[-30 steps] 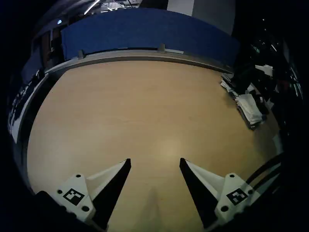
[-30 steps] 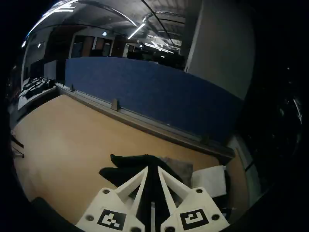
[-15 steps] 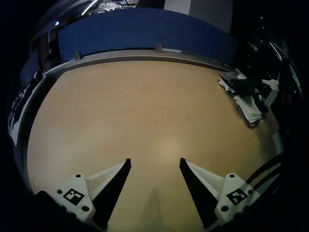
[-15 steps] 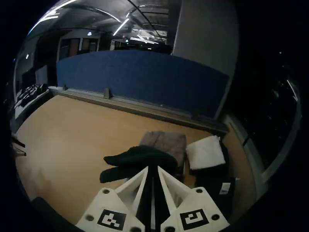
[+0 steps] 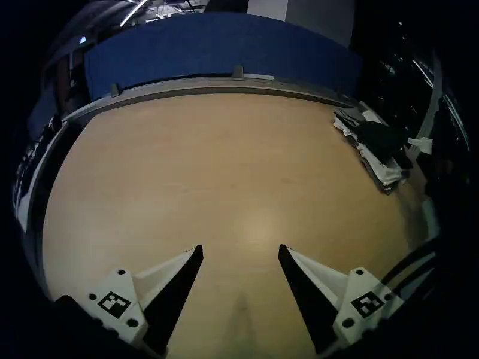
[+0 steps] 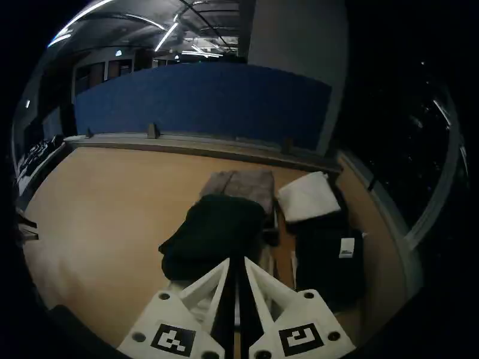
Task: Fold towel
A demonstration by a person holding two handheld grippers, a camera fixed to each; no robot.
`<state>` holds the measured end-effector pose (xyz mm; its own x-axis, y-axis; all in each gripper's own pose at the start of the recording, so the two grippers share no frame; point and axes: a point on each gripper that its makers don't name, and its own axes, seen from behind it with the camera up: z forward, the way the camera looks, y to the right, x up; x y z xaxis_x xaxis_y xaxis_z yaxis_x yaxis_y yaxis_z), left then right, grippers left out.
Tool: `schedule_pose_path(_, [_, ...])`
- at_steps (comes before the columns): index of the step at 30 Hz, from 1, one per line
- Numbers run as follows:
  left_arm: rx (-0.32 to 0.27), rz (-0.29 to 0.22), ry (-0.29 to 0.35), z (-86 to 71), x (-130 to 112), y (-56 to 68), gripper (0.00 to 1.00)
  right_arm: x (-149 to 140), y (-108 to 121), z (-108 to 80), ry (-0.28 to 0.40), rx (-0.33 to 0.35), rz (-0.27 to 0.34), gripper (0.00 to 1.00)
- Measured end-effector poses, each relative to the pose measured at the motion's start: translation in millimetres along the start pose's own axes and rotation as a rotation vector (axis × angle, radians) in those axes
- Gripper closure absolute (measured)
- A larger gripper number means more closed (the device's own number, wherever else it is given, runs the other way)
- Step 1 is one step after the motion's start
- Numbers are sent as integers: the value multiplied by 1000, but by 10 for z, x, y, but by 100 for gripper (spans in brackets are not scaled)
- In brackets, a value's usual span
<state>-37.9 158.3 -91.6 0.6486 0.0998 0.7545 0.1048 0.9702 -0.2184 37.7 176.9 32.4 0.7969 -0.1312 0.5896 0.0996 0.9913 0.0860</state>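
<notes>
Writing on the small white tag point(image 6: 346, 247) of a black cloth point(image 6: 326, 269) is too small to read. The squares on both claws are coded markers, not words. Right claw point(image 6: 238, 262) is clenched, apparently pinching the near edge of the black towel point(image 6: 212, 233), which lies against a grey-brown towel point(image 6: 242, 184) and near a white towel point(image 6: 308, 197). Left claw point(image 5: 239, 248) is released above the tabletop point(image 5: 209, 161), with the towel pile point(image 5: 374, 149) well apart, dim and hard to sort out.

No text can be read — the white tag point(image 6: 346, 247) is too small.
</notes>
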Motion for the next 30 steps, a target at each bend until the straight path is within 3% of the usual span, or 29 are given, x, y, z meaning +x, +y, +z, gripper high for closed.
schedule_pose_path(7, [-2, 5, -3, -21, -26, 29, 6, -363, 90, 5, -58, -31, 28, 98])
schedule_pose_path(20, [6, 12, -9, -61, -58, 23, 6, -1021, 270, 100, -169, -115, 139, 98])
schedule_pose_path(30, [1, 24, -16, -51, -91, 91, 6, -1226, 250, 252, -220, -117, 120, 98])
